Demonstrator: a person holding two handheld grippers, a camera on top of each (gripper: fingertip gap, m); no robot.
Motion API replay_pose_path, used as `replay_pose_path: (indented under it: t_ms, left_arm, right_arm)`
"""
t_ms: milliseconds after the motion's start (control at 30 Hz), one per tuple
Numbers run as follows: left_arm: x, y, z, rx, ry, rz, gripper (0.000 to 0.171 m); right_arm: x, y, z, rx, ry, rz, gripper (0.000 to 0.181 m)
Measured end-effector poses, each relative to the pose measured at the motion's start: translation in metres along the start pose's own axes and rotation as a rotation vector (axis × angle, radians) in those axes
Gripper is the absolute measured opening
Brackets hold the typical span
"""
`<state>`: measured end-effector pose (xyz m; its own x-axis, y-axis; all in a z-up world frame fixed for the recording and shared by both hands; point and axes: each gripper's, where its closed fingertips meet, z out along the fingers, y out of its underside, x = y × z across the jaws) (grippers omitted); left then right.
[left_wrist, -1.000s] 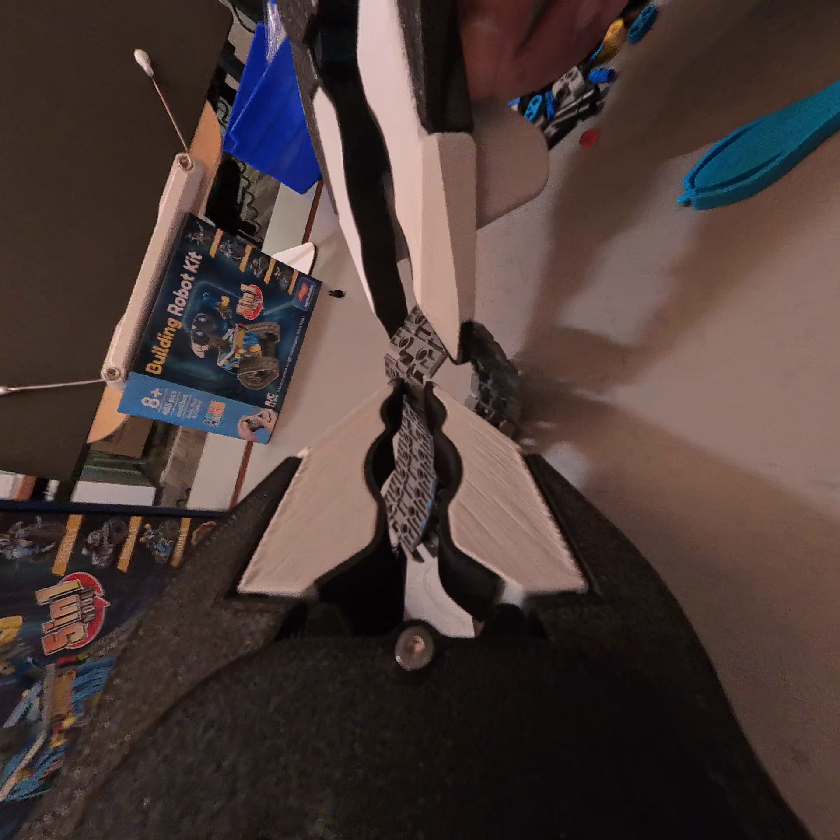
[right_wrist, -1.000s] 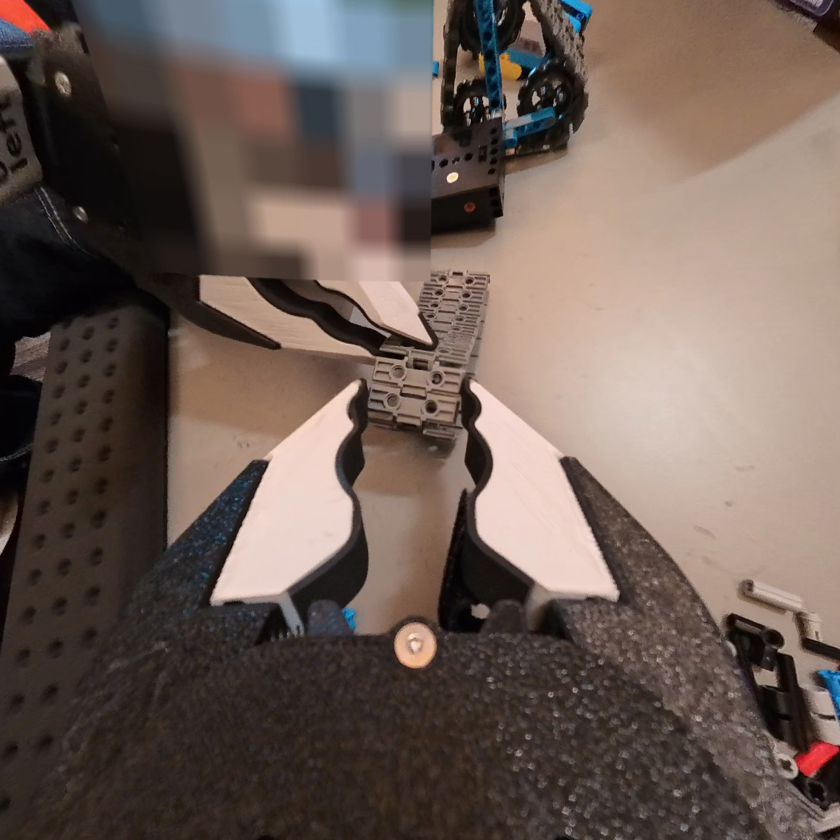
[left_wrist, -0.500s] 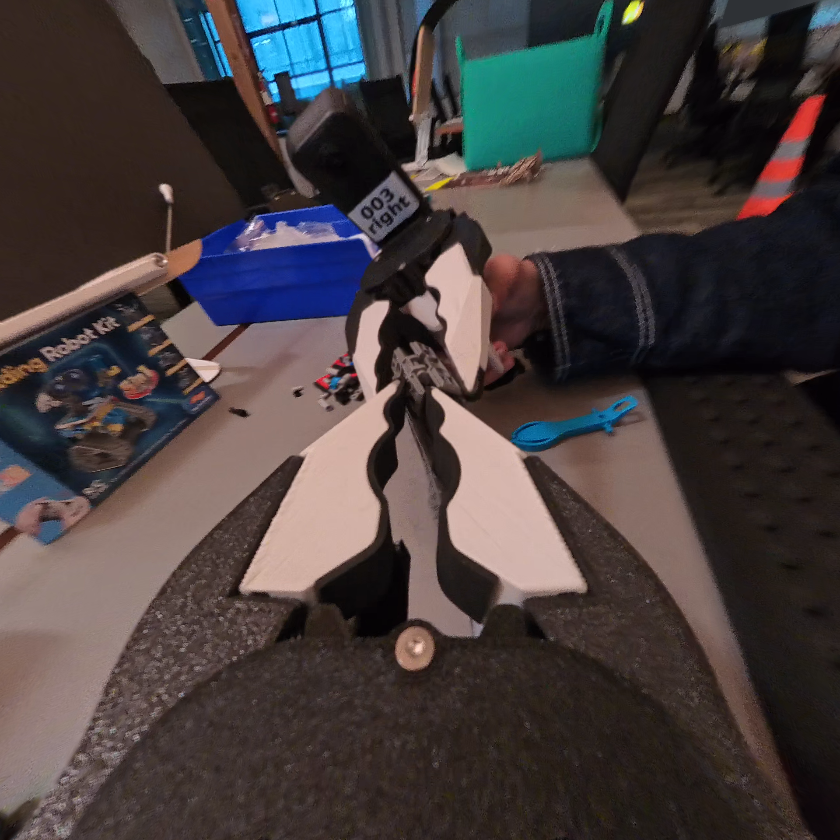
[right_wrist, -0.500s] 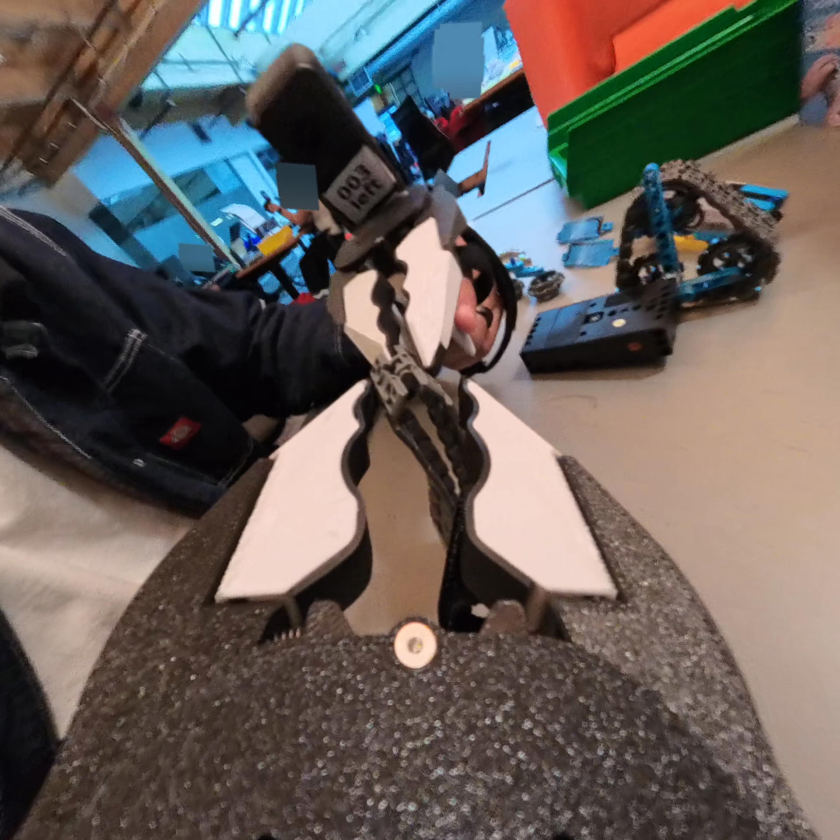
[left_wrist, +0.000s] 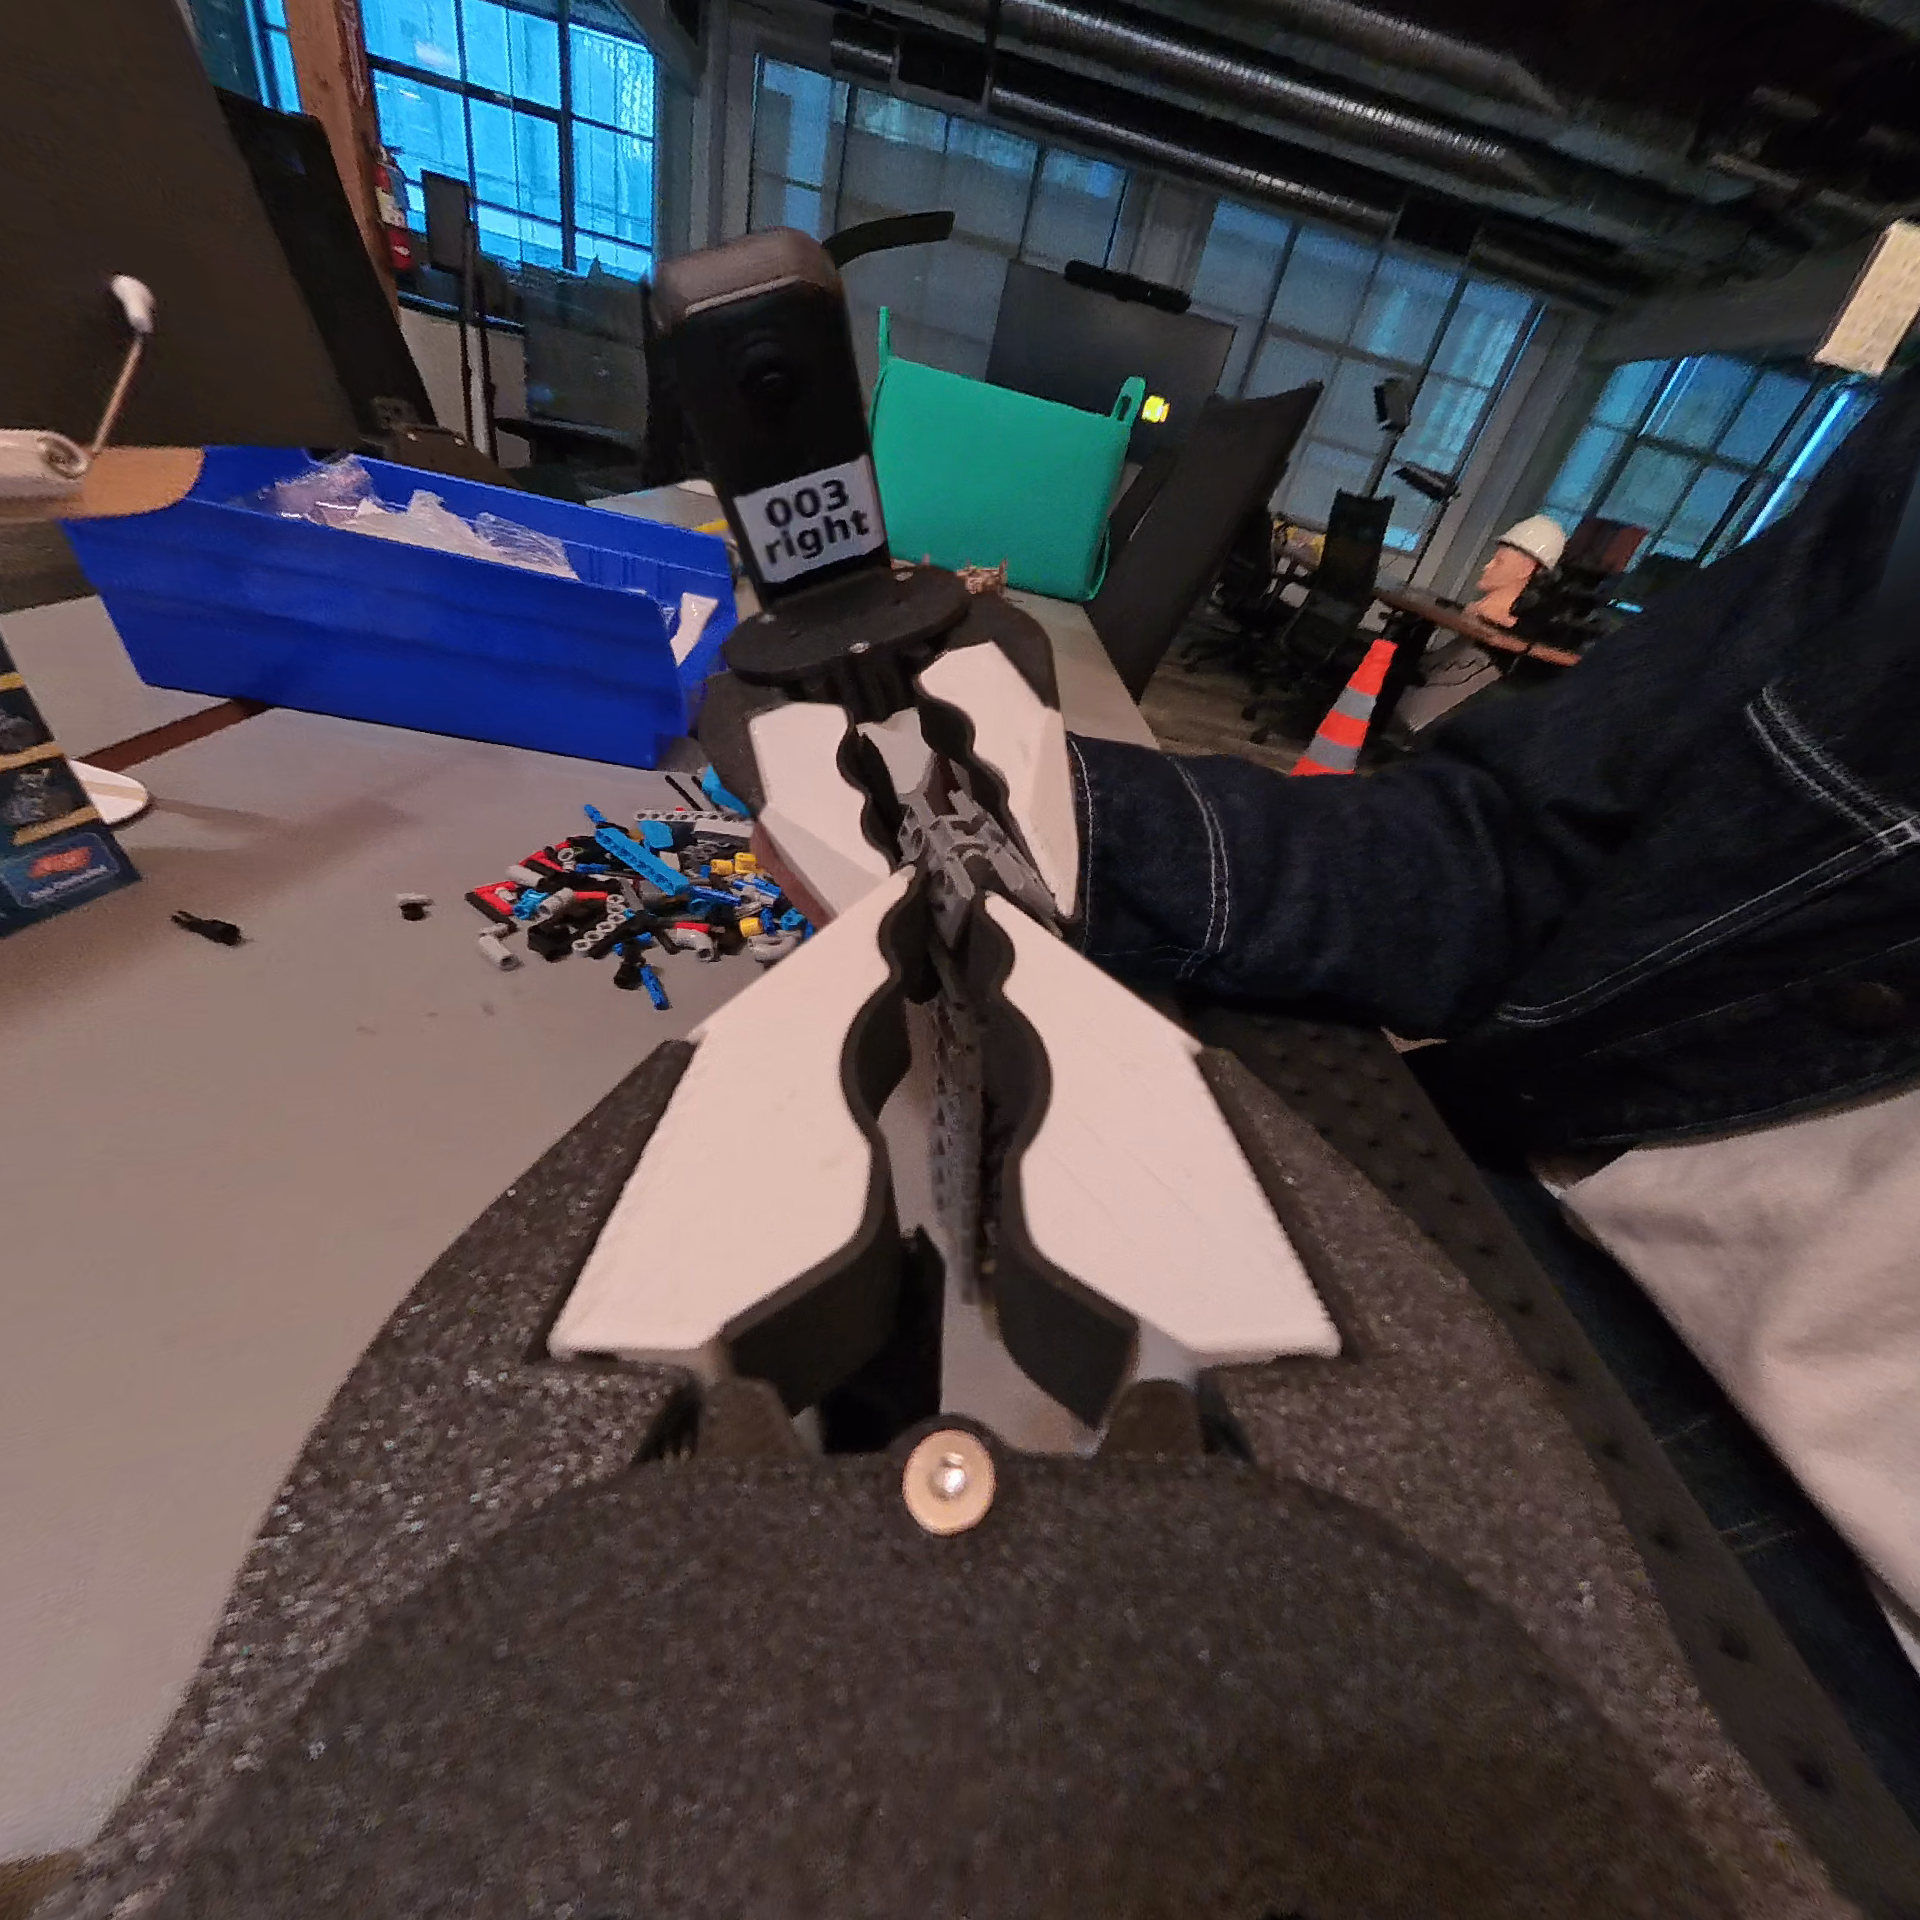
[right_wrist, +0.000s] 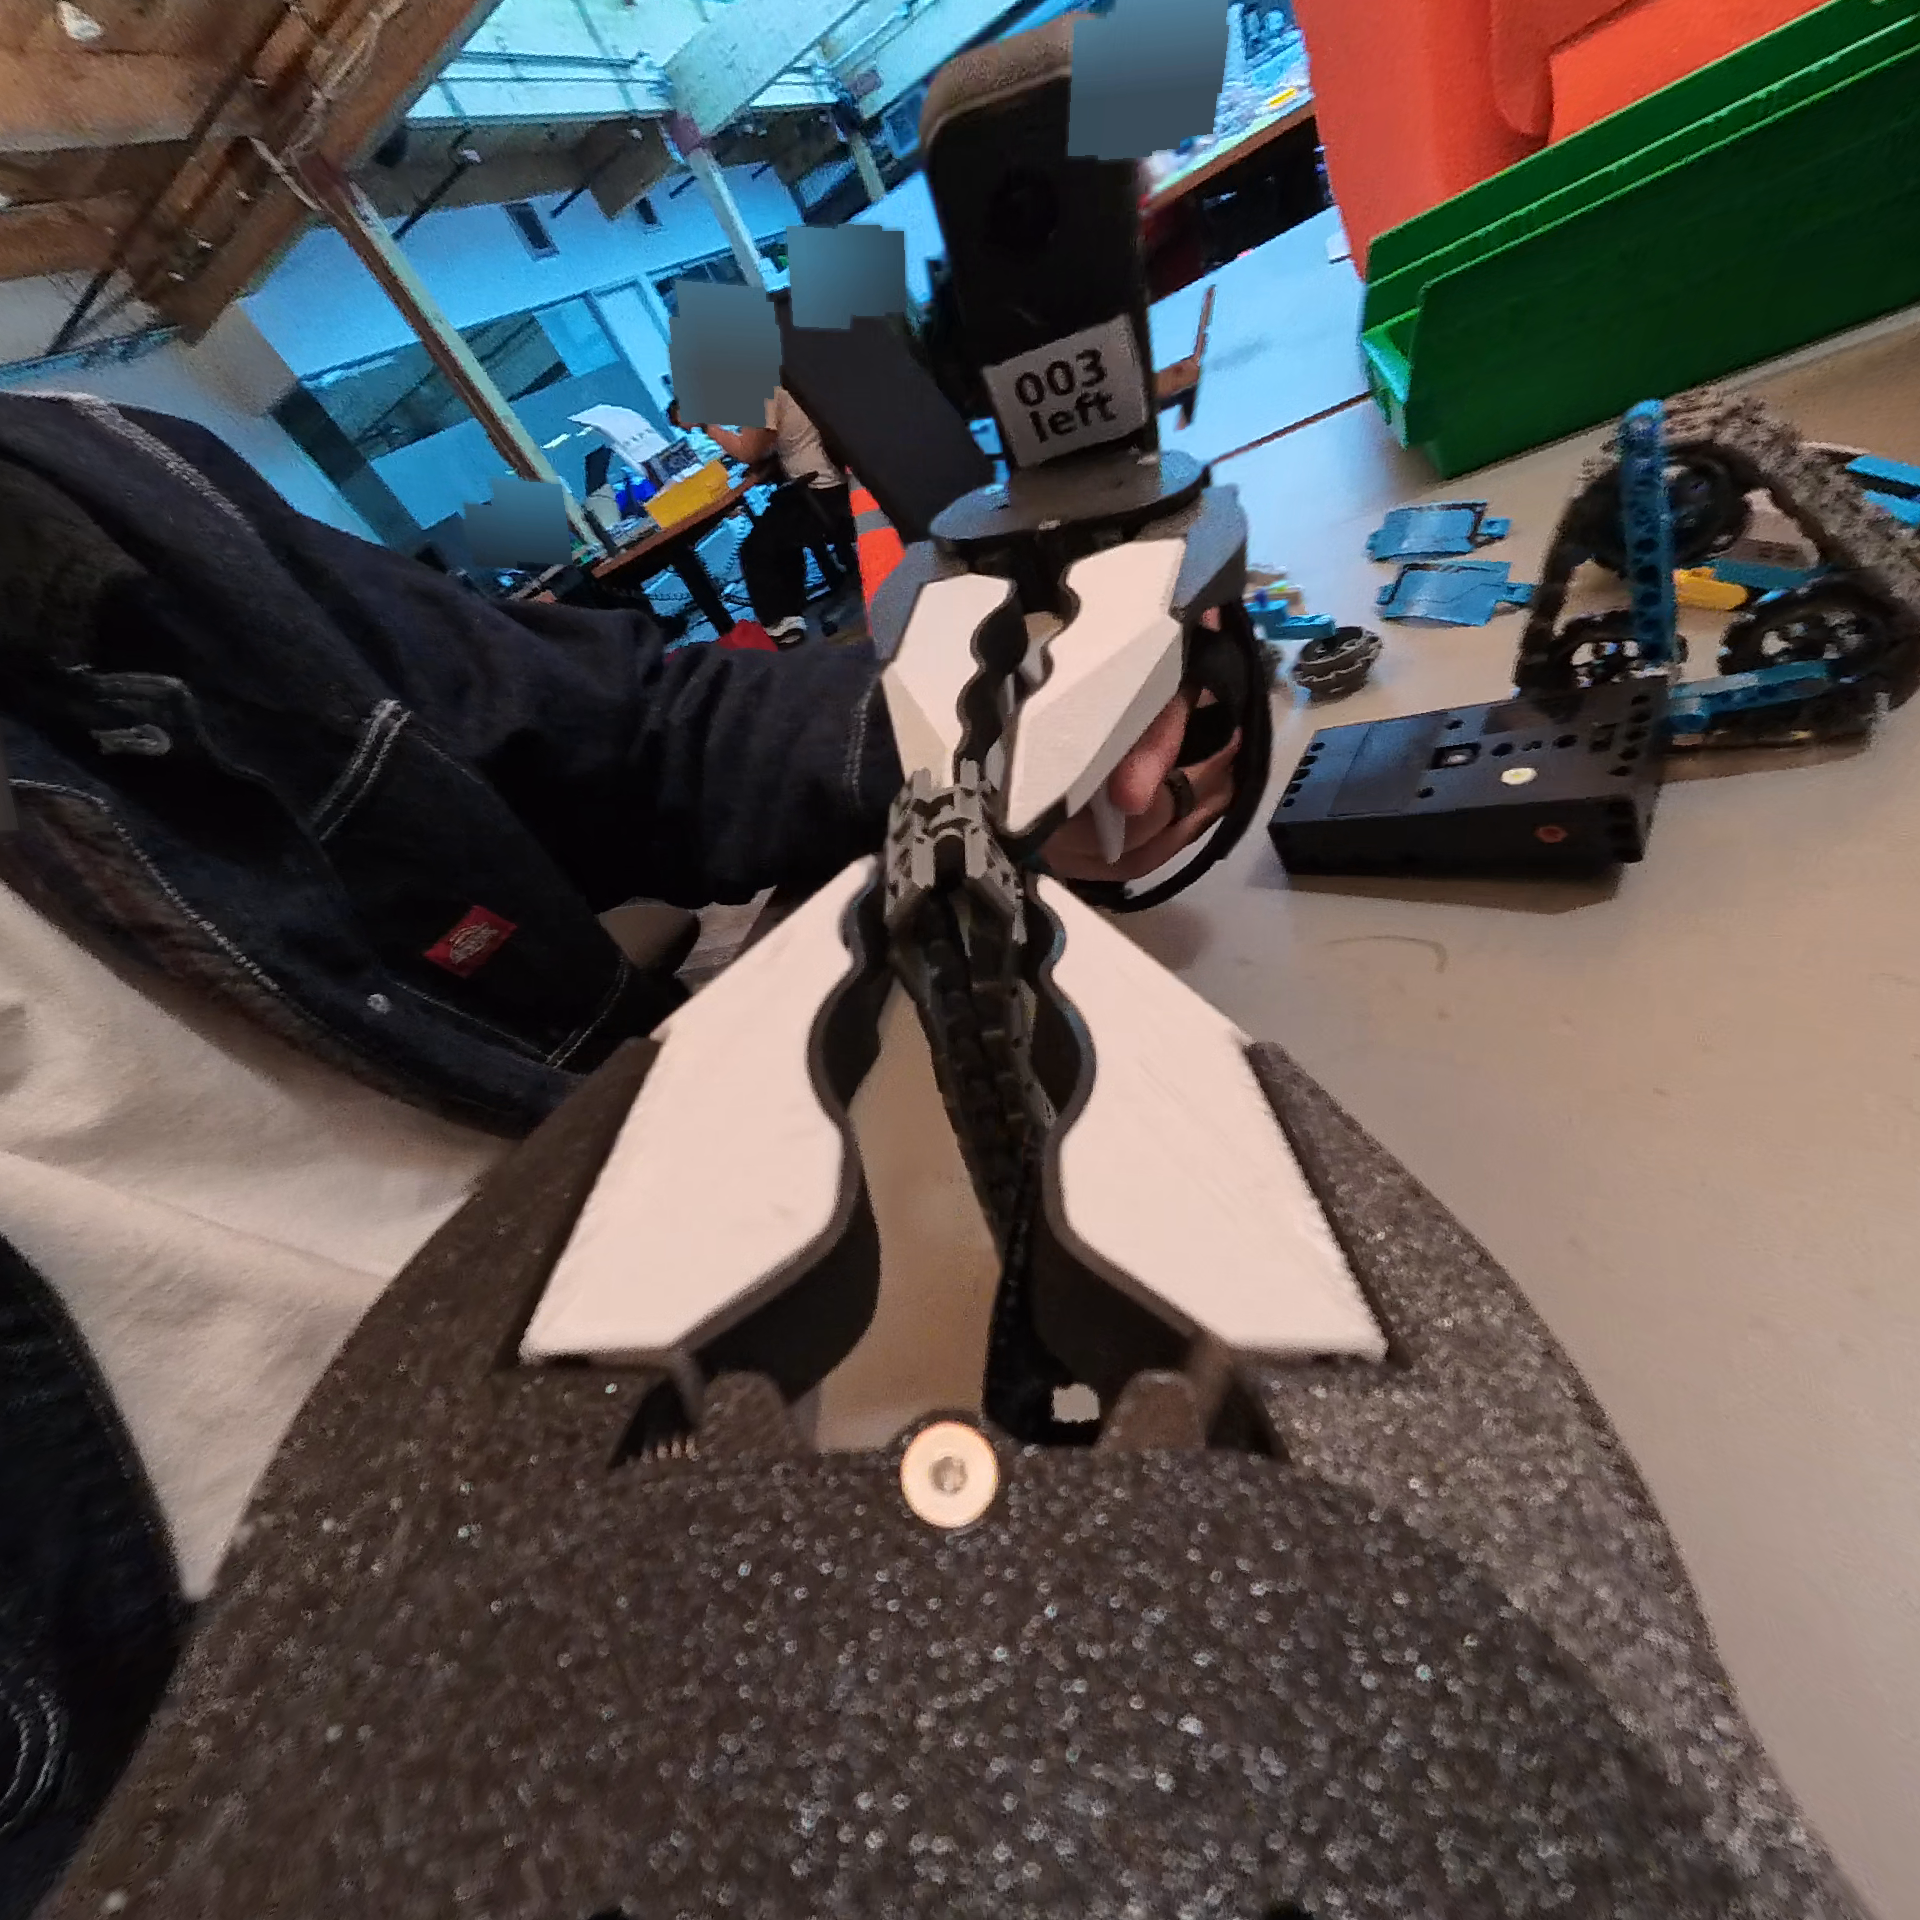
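Left wrist view: a second ago this camera pointed down at the table with the box at 9 o'clock; now it's level, looking across the table (left_wrist: 260, 1091). Left gripper (left_wrist: 948, 914) is clamped on the grey track (left_wrist: 956, 1132), which runs up between its fingers to the tips. Right gripper (left_wrist: 961, 831) faces it tip to tip at 12 o'clock, pinching the same track's far end. Both are lifted off the table. Blue bin (left_wrist: 416, 634) at 10 o'clock holds clear plastic bags. Loose parts pile (left_wrist: 644, 904) lies on the table below it. Green bag (left_wrist: 997, 499) at 12, contents hidden.

Right wrist view: same shift, from looking down on the track flat on the table to level. Right gripper (right_wrist: 951, 878) is closed on the track (right_wrist: 982, 1029); left gripper (right_wrist: 971, 805) grips it from 12 o'clock. Tracked vehicle (right_wrist: 1714, 582) and black block (right_wrist: 1465, 790) sit at 2 o'clock, green bin (right_wrist: 1662, 281) behind them, contents not visible.
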<state>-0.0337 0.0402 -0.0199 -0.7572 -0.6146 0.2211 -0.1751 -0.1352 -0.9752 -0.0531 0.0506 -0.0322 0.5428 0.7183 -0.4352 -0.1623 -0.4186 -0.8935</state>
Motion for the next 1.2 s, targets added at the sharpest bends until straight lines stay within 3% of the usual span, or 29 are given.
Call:
replay_pose_path:
  t_ms: [100,200,300,500,700,767,900,1000,1200]
  left_arm:
    - [-0.007,0.004,-0.003,-0.052,-0.068,0.119,0.004]
    - [-0.014,0.009,-0.005,-0.099,-0.134,0.209,0.004]
    - [-0.014,0.013,-0.002,-0.118,-0.141,0.240,0.005]
    - [-0.013,0.019,0.002,-0.124,-0.117,0.146,0.003]
    - [-0.021,0.032,0.002,-0.148,-0.124,0.076,0.001]
    - [-0.021,0.028,0.003,-0.125,-0.121,0.059,0.002]
    - [-0.038,0.025,-0.003,-0.145,-0.237,0.184,0.004]
    - [-0.046,0.017,-0.008,-0.145,-0.344,0.339,0.005]
    - [-0.044,0.014,-0.006,-0.136,-0.356,0.371,0.005]
  right_arm:
    - [0.009,-0.001,0.000,0.028,0.037,0.055,0.025]
    - [0.015,-0.006,-0.007,0.089,0.013,0.157,0.046]
    - [0.017,-0.006,-0.008,0.102,0.007,0.164,0.022]
    - [0.017,0.004,-0.009,0.031,0.026,0.121,0.020]
    - [0.028,0.017,-0.008,-0.078,0.145,0.052,0.020]
    - [0.026,0.012,-0.010,-0.040,0.134,0.055,0.020]
    - [0.047,0.001,-0.018,0.026,0.306,0.014,0.029]
    - [0.047,-0.005,-0.028,0.085,0.258,0.113,0.032]
    - [0.048,-0.004,-0.030,0.119,0.199,0.183,0.017]
